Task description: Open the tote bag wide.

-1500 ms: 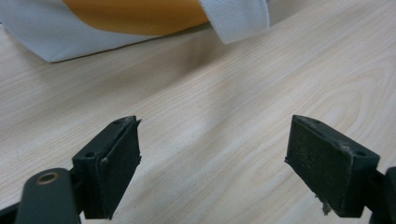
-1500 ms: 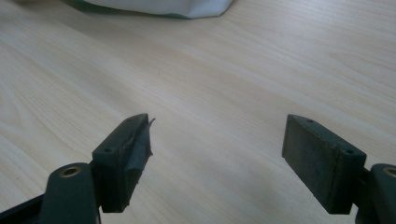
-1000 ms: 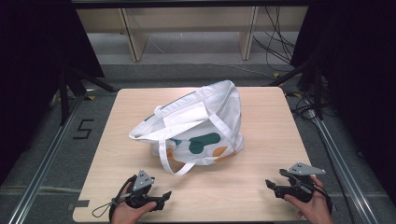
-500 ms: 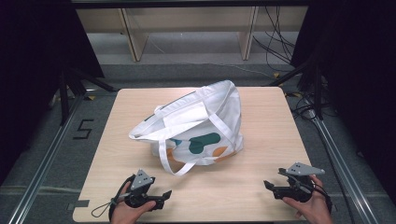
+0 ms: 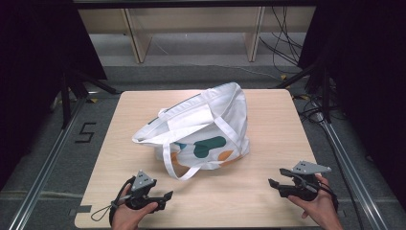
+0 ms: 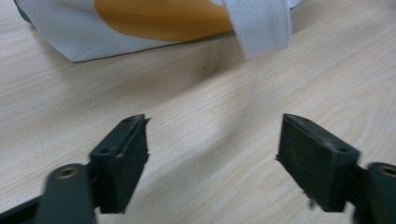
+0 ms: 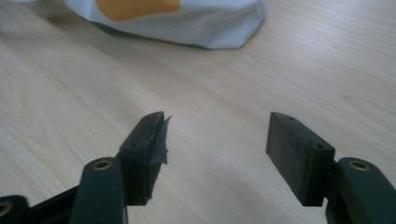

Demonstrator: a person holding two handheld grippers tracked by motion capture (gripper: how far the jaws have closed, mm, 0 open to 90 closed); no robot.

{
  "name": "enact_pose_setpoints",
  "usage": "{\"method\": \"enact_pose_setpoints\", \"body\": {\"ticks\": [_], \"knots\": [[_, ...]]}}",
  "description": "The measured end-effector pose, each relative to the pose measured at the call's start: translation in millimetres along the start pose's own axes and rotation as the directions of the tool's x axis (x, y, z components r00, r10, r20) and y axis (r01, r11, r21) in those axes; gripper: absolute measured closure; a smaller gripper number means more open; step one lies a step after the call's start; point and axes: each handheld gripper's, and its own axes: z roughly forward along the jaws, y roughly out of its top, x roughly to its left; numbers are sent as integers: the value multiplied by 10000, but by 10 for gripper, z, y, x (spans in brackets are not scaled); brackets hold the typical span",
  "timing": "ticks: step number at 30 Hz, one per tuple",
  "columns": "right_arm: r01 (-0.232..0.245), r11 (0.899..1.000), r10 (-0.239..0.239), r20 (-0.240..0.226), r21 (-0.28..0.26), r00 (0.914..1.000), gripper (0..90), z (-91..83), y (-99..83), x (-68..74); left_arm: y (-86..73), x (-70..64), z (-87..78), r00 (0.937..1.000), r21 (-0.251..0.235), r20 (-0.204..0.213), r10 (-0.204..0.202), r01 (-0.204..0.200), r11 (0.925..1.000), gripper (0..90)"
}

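Lying slumped on the smooth pale wooden table (image 5: 268, 124): soft white cloth tote bag (image 5: 201, 129) with green and orange blobs, mouth seemingly facing left. Left gripper (image 6: 212, 154) and right gripper (image 7: 215, 149) both gaping wide, holding nothing.

A lab-style recording space, not a home. A plain light wooden table (image 5: 268, 120) stands alone on a grey floor, flanked by aluminium rails (image 5: 43, 172) running along both sides. Black curtains or panels (image 5: 38, 43) close in the left and right. Dark tripod legs (image 5: 72, 91) stand beside the table, and loose black cables (image 5: 282, 43) trail across the floor at the back. A black numeral five (image 5: 85, 132) is marked on the floor. Pale wooden shelving (image 5: 191, 21) lines the far wall.
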Motion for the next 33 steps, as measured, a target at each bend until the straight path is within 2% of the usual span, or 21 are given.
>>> {"method": "enact_pose_setpoints", "body": {"ticks": [3, 4, 5, 7, 9, 10, 11, 13, 16, 17, 19, 20, 22, 23, 24, 25, 27, 28, 30, 31, 33], "knots": [[-72, 9999, 70, -276, -78, 9996, 447, 14, 70, 8, 45, 21, -38, 9999, -51, 72, 136, -136, 9999, 378], [223, 9995, -231, -336, -231, 9992, 463, 28, 97, -14, 57, 42, -54, 9992, 27, 186, 366, -367, 9993, 417], [90, 9999, -94, -434, -85, 9990, 485, 23, 128, 6, 61, 38, -50, 9997, -56, 176, 191, -190, 9998, 462], [344, 9990, -359, -493, -297, 9981, 559, 40, 197, -1, 80, 85, -61, 9977, 18, 100, 670, -671, 9977, 565], [600, 9973, -624, -572, -432, 9964, 586, 44, 243, -16, 85, 100, -59, 9979, -66, 80, 636, -636, 9980, 667], [689, 9959, -725, -610, -588, 9955, 668, 51, 338, -6, 91, 125, -62, 9981, -44, 75, 605, -605, 9982, 710], [689, 9959, -725, -610, -588, 9955, 668, 51, 338, -6, 93, 133, -56, 9986, -171, 58, 528, -527, 9985, 710], [742, 9945, -792, -674, -743, 9946, 766, 70, 454, 25, 119, 181, -81, 9965, -191, 35, 831, -830, 9964, 797], [1028, 9907, -1095, -743, -891, 9912, 822, 92, 548, 27, 161, 214, -108, 9957, -275, -22, 923, -923, 9954, 831], [1098, 9907, -1162, -801, -805, 9900, 853, 90, 598, 36, 176, 205, -104, 9986, -542, 59, 534, -530, 9971, 846], [1380, 9869, -1450, -859, -831, 9857, 896, 100, 720, 54, 218, 219, -119, 9988, -643, 149, 463, -452, 9969, 871], [1543, 9838, -1622, -866, -918, 9829, 900, 106, 766, 49, 271, 247, -143, 9973, -588, 220, 702, -688, 9959, 879], [1834, 9788, -1910, -823, -914, 9781, 900, 101, 913, 50, 342, 237, -149, 9985, -715, 379, 392, -364, 9968, 892], [1632, 9824, -1712, -890, -909, 9812, 900, 90, 977, 74, 392, 256, -177, 9971, -530, 364, 669, -650, 9965, 893], [1669, 9810, -1758, -901, -990, 9803, 900, 84, 1049, 73, 484, 257, -190, 9974, -698, 508, 513, -477, 9964, 894], [1786, 9785, -1892, -1048, -1027, 9763, 900, 54, 1189, 64, 553, 280, -218, 9957, -560, 552, 745, -714, 9959, 894], [1789, 9768, -1912, -1030, -1180, 9761, 900, 42, 1285, 69, 604, 271, -214, 9964, -815, 587, 614, -565, 9951, 895], [1881, 9748, -2011, -1068, -1198, 9737, 900, 19, 1440, 80, 689, 275, -224, 9961, -897, 582, 658, -605, 9941, 895], [2131, 9682, -2265, -976, -1310, 9691, 900, 6, 1594, 77, 772, 276, -234, 9950, -929, 411, 912, -871, 9919, 895], [2069, 9696, -2208, -1031, -1309, 9698, 900, 2, 1643, 95, 815, 302, -252, 9917, -787, 506, 1180, -1139, 9904, 895], [2116, 9644, -2282, -946, -1588, 9690, 900, 9, 1769, 119, 851, 296, -249, 9940, -1032, 511, 966, -910, 9905, 895]]}}
